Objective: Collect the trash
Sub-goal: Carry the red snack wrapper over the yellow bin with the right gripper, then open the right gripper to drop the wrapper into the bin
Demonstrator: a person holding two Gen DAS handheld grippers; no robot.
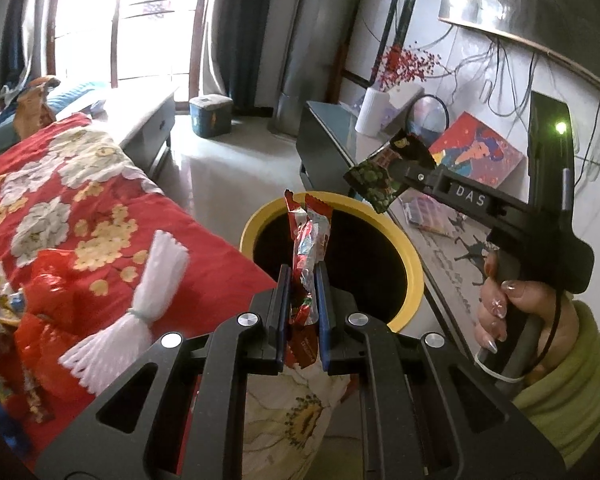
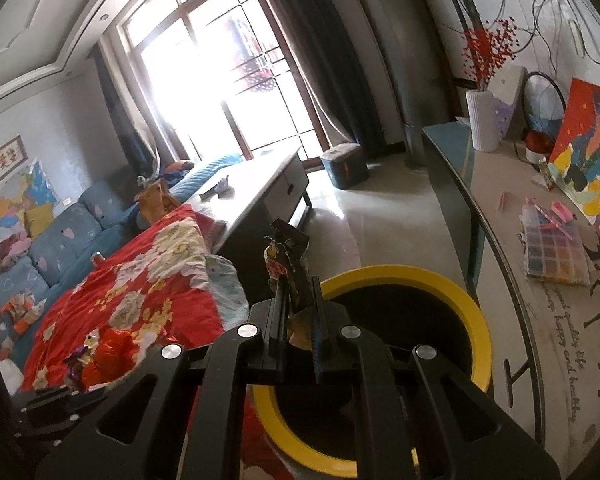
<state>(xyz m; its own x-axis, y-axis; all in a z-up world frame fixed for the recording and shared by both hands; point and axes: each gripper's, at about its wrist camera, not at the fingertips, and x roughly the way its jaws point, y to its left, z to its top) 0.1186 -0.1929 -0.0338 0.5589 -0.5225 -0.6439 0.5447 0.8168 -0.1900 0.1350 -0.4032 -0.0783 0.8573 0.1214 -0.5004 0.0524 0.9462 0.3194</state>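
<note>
Left wrist view, left claw (image 1: pixel 303 280) clamping red wrapper (image 1: pixel 309 248), right claw (image 2: pixel 299 300) clamping dark wrapper (image 2: pixel 290 256), yellow-rimmed bin (image 1: pixel 410 256)

My left-wrist camera sits just behind my left gripper (image 1: pixel 303 276), looking forward and down along its fingers, close over the yellow-rimmed bin (image 1: pixel 410 256), with my right gripper (image 1: pixel 384 176) ahead to the right. My right-wrist camera looks the same way past my right gripper's own fingers, close above that bin (image 2: pixel 476 320). Both views share the bin, the red floral quilt (image 1: pixel 80 200) to the left, and the window (image 2: pixel 220 80) far ahead.
</note>
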